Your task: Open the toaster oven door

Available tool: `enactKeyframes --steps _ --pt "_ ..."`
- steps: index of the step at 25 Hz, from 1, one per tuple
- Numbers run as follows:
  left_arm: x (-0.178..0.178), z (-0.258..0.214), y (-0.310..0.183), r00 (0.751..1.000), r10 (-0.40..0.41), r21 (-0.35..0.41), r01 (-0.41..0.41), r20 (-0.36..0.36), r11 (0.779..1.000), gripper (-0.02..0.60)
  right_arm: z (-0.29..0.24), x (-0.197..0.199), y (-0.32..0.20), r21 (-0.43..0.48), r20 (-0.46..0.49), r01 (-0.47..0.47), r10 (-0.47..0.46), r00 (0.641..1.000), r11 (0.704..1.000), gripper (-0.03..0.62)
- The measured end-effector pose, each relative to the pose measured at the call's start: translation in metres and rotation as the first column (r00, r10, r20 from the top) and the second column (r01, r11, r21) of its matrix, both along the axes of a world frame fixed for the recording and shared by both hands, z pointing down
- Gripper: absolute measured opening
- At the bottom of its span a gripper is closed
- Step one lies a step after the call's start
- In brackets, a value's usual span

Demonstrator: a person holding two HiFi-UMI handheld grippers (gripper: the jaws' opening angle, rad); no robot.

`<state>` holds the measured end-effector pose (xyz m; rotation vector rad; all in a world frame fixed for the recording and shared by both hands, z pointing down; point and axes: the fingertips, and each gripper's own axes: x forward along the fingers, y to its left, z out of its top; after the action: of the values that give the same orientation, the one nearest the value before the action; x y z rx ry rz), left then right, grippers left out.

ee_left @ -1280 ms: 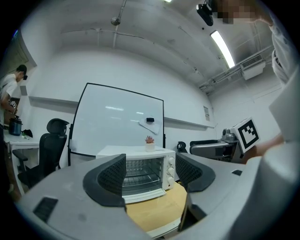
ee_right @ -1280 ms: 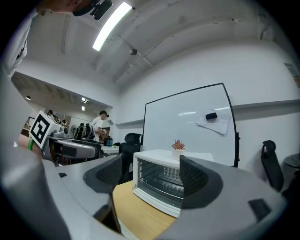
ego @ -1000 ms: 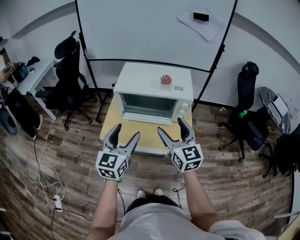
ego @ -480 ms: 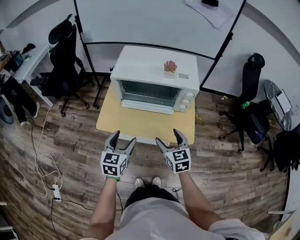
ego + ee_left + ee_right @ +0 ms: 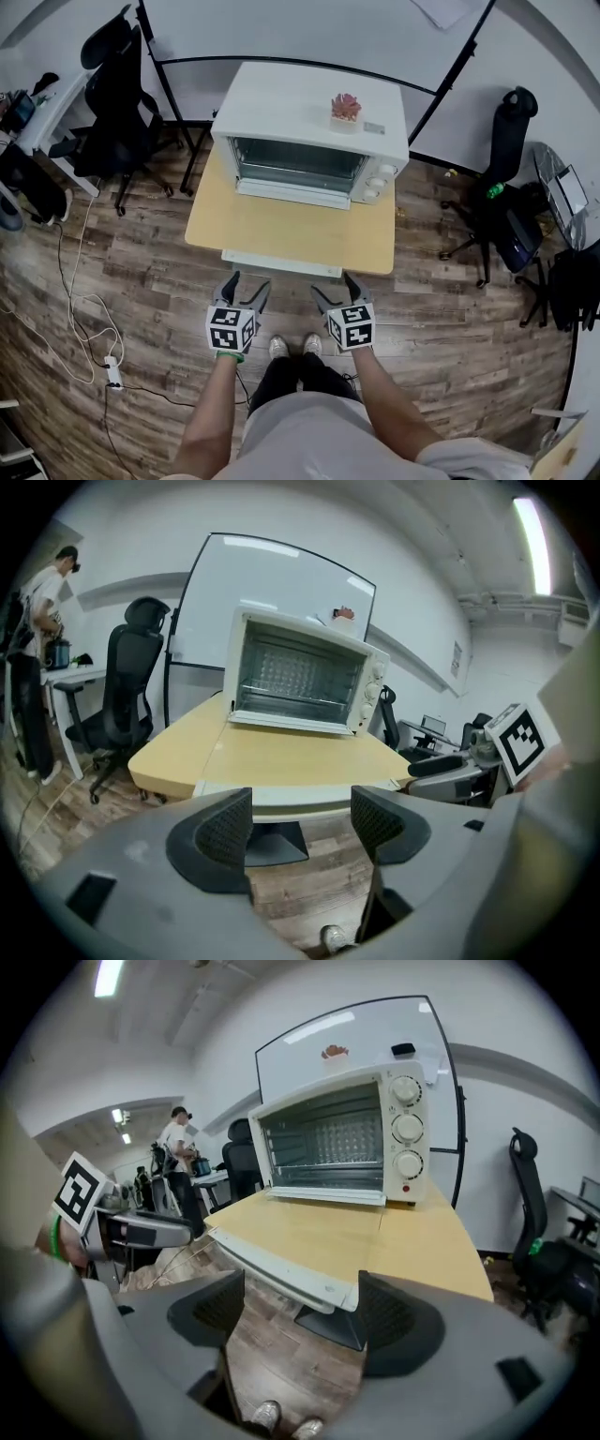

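Oven [image 5: 309, 131], door shut, stands at the desk's [image 5: 291, 234] far edge, plant [image 5: 345, 105] on top; the right gripper view shows its knobs [image 5: 408, 1127] face-on. Left gripper [image 5: 248, 283] and right gripper [image 5: 335, 286] hover short of the desk, fingers [image 5: 225, 832] spread, empty.

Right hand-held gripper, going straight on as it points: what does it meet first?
Likely the table's near edge, just ahead of the right hand-held gripper, whose jaws stand apart and empty. Depth is unclear; the toaster oven stands farther back.
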<state>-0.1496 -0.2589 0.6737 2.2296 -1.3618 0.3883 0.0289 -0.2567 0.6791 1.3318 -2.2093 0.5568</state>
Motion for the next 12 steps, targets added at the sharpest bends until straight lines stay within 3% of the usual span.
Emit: enactKeyframes --steps 3,5,8,12 --pt "-0.004 0.015 0.001 0.985 -0.084 -0.075 0.074 -0.151 0.994 0.305 0.010 -0.002 0.003 -0.059 0.112 -0.063 0.069 0.991 0.996 0.362" --pt "-0.005 0.025 0.003 0.953 -0.141 -0.132 0.108 -0.267 0.985 0.305 0.018 -0.004 0.005 -0.119 0.230 -0.116 0.141 0.963 0.986 0.362" --pt "-0.008 0.041 0.006 0.855 -0.259 -0.221 0.174 -0.450 0.960 0.305 0.032 -0.007 0.007 -0.216 0.380 -0.172 0.245 0.892 0.961 0.357" --pt "-0.013 0.063 0.006 0.720 -0.383 -0.313 0.238 -0.579 0.919 0.304 0.050 -0.011 0.005 -0.322 0.517 -0.217 0.363 0.775 0.921 0.347"
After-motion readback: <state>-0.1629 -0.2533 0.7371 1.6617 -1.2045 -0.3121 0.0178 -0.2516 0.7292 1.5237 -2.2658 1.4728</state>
